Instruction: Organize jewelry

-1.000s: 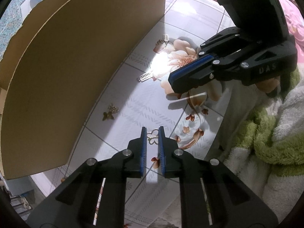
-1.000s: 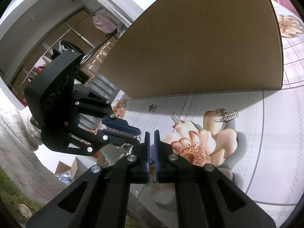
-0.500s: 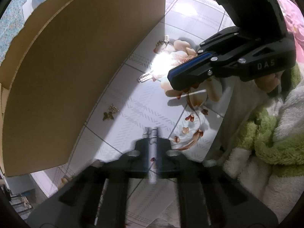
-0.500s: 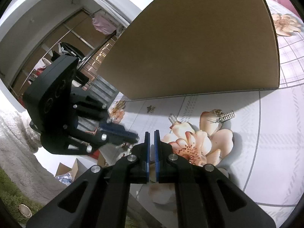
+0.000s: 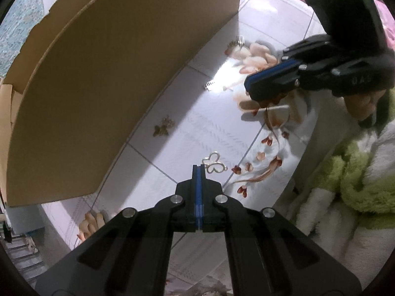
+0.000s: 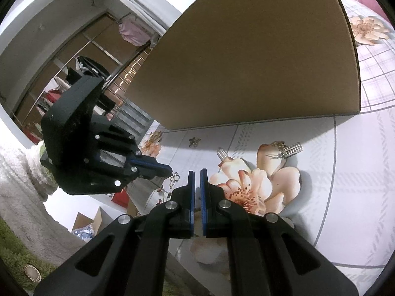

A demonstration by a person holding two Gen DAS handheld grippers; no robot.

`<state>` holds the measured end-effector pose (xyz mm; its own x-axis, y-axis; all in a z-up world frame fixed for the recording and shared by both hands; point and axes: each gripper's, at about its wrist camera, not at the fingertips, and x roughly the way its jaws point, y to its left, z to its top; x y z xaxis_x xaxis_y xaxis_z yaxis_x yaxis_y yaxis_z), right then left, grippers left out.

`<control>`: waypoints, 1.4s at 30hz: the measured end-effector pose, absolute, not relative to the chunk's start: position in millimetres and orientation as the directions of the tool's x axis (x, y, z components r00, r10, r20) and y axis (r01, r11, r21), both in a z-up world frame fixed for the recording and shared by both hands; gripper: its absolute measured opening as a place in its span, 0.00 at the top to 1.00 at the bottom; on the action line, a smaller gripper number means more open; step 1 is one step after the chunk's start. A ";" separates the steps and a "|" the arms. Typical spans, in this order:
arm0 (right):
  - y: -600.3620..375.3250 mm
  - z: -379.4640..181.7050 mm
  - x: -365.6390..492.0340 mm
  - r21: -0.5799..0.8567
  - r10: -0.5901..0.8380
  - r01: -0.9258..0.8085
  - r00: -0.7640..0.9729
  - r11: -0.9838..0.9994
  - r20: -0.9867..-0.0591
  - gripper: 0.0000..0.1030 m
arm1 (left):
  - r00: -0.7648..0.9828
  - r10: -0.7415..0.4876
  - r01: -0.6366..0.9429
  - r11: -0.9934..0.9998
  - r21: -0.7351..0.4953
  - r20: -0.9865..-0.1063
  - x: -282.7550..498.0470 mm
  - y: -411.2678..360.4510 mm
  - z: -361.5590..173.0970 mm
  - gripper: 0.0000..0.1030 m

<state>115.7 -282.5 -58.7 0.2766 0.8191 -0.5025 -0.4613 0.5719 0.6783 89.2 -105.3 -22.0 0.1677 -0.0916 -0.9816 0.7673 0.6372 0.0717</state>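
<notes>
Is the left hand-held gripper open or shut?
Shut. The left hand-held gripper has its blue pads pressed together, pinching the edge of the butterfly earring.

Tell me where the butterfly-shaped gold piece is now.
In the left wrist view the butterfly piece sits at the tip of the shut left gripper, over the tablecloth, just right of the cardboard box.

The butterfly ring (image 5: 214,166) is shiny metal. The table (image 5: 197,128) looks smooth and glossy; the cardboard box (image 5: 118,79) looks dull.
</notes>
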 end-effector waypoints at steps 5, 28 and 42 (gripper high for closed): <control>-282.1 -57.9 115.0 0.677 0.818 -0.461 0.279 0.573 -0.503 0.95 | 0.173 -0.093 0.780 0.621 0.078 -0.981 79.3 -114.3 -21.4 1.00; -282.8 -57.4 114.5 0.677 0.819 -0.461 0.290 0.573 -0.496 0.86 | 0.150 -0.136 0.676 0.737 0.002 -0.979 82.9 -113.2 -16.3 0.76; -284.7 -57.2 114.6 0.676 0.818 -0.461 0.295 0.574 -0.494 0.85 | 0.162 -0.115 0.678 0.735 0.026 -0.980 82.6 -132.8 -27.2 0.81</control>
